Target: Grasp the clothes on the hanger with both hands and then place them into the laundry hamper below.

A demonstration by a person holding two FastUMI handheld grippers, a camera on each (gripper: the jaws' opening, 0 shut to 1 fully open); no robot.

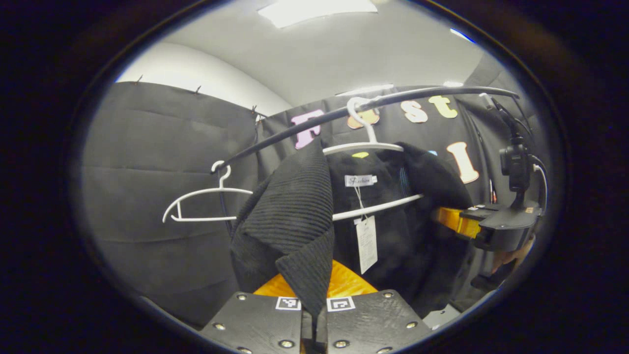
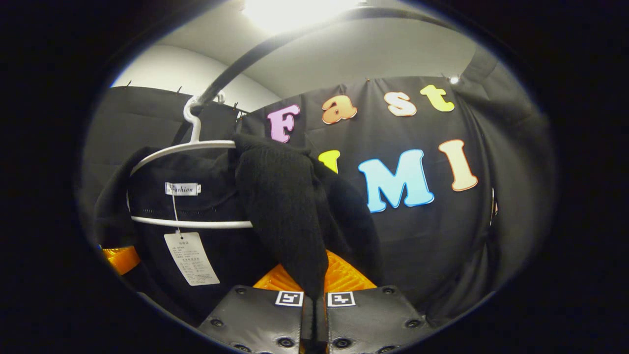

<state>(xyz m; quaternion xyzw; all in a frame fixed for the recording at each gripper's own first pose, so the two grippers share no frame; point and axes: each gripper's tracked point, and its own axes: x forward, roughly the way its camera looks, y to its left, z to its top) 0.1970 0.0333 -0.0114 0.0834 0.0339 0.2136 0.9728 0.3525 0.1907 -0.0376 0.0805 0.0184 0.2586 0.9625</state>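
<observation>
Ribbed black knit of the garment (image 1: 295, 221) is pinched between the closed fingers of my left gripper (image 1: 314, 319); my right gripper (image 2: 314, 319) clamps its other shoulder likewise. Both folds run upward to the white hanger (image 1: 366, 145) on the rail (image 1: 344, 110), so release means lifting off, then lowering; hamper unseen.
</observation>
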